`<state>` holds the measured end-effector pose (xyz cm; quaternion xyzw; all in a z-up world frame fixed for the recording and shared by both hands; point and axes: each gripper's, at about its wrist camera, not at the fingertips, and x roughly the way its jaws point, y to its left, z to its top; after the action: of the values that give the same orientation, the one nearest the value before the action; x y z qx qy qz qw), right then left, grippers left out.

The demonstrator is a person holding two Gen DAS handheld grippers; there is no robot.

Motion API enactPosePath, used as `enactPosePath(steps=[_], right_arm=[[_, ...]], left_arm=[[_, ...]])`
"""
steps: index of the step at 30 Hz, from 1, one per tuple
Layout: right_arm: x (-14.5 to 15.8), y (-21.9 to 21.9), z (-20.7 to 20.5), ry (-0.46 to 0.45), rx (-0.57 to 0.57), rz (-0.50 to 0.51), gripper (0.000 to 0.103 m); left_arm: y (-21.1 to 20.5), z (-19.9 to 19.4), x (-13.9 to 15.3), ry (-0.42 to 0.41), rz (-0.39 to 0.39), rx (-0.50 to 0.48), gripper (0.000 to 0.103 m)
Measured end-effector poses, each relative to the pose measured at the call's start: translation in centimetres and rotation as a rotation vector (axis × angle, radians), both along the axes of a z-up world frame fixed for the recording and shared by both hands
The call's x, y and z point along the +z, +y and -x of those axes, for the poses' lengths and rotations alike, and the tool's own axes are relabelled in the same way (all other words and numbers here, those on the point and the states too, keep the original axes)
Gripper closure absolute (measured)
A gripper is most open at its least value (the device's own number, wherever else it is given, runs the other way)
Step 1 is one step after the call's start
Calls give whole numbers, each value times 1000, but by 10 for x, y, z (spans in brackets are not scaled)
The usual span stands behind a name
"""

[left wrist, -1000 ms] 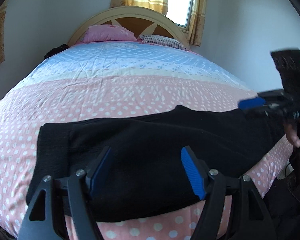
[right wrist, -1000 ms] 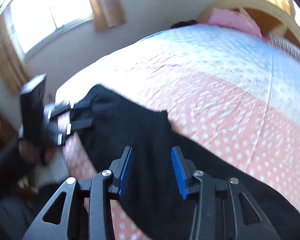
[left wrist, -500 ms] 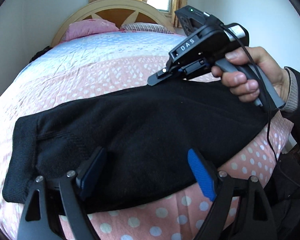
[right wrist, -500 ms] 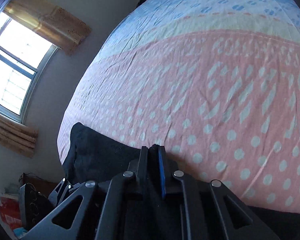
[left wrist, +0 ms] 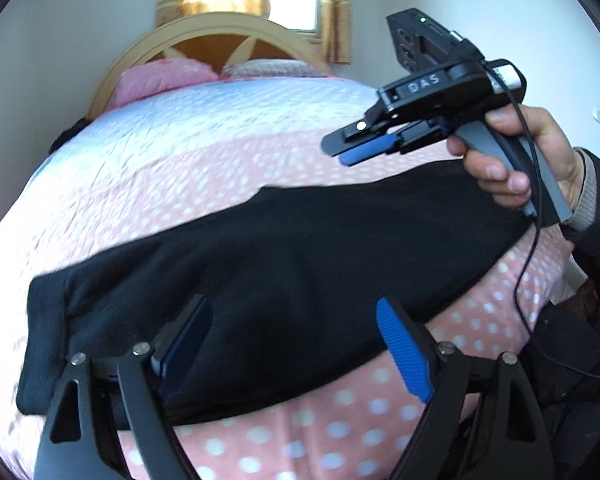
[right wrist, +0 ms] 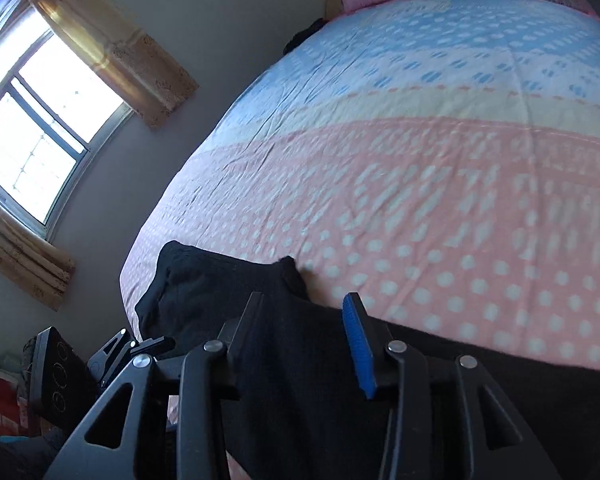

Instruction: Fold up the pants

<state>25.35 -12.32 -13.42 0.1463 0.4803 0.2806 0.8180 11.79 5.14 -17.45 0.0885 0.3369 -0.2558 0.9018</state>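
The left gripper (left wrist: 292, 344) stands released, its blue pads wide apart and clear of cloth, with the black pants (left wrist: 284, 264) lying flat on the bed (left wrist: 188, 168) just beyond and under its fingertips. The jaws have just been opening, and nothing is caught between them. Off to its left lies the ribbed cuff end of the pants (left wrist: 44, 340); the rest of the garment runs away to its right as one long band, already doubled leg on leg by the look of it.

The right gripper (left wrist: 354, 148) hovers above the far edge of that band, carried by the person's hand (left wrist: 512, 160). In its own view the right gripper (right wrist: 304, 332) is part open after a brief close, and black fabric fills the space below it; no fold is pinched between the pads, so I judge it released too.

The step in hand looks like taking a fresh grip for the next fold, end over end. To do it well, each gripper should come down on an outer edge at the same end of the band, catching both layers rather than the top one alone. Lift only enough to clear the bedspread, carry the end across in one level sweep, and keep the two grippers level with each other so the fold line stays square. Soft knit like this sags and drags, so a shallow bite may slip.

Beyond the pants the dotted pink cover stretches clear toward the pillows (left wrist: 160, 76) and headboard (left wrist: 204, 36).
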Motion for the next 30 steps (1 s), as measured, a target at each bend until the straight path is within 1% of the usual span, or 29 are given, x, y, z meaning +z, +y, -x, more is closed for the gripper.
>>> enactPosePath(steps=[2, 4, 5, 7, 10, 13, 15, 16, 18, 20, 21, 23, 27, 29, 30], right_arm=[[15, -47, 18, -35, -83, 28, 61], [26, -101, 43, -62, -195, 70, 61], [29, -129, 56, -67, -246, 81, 61], [34, -189, 85, -71, -367, 64, 61], [37, -265, 132, -67, -555, 42, 61], [35, -320, 172, -66, -717, 32, 61], [27, -343, 194, -59, -791, 10, 61], [24, -351, 202, -55, -816, -4, 61], [16, -364, 215, -53, -862, -37, 61], [8, -367, 224, -50, -896, -65, 61], [4, -370, 228, -48, -908, -77, 61], [-4, -376, 228, -29, -917, -100, 61], [-12, -388, 233, -4, -938, -151, 61], [-14, -393, 236, -4, -950, -159, 61], [-15, -394, 236, -4, -956, -158, 61]], left_arm=[[-23, 8, 4, -12, -21, -59, 18], [-46, 13, 5, -12, -35, -121, 30], [-57, 14, 5, -10, -38, -150, 32], [-80, 17, 6, -2, -43, -204, 41], [-114, 21, 11, -3, -52, -284, 43], [-147, 20, 14, -2, -68, -363, 43], [-169, 17, 14, -11, -97, -399, 43], [-178, 18, 13, -14, -111, -412, 45], [-192, 18, 10, 0, -129, -437, 49], [-204, 16, 7, 4, -172, -444, 49], [-205, 16, 8, 5, -184, -442, 52], [-209, 11, 5, 37, -188, -448, 58], [-215, 9, 0, 40, -211, -444, 61], [-213, 9, 1, 48, -210, -448, 66], [-214, 9, 0, 50, -211, -454, 70]])
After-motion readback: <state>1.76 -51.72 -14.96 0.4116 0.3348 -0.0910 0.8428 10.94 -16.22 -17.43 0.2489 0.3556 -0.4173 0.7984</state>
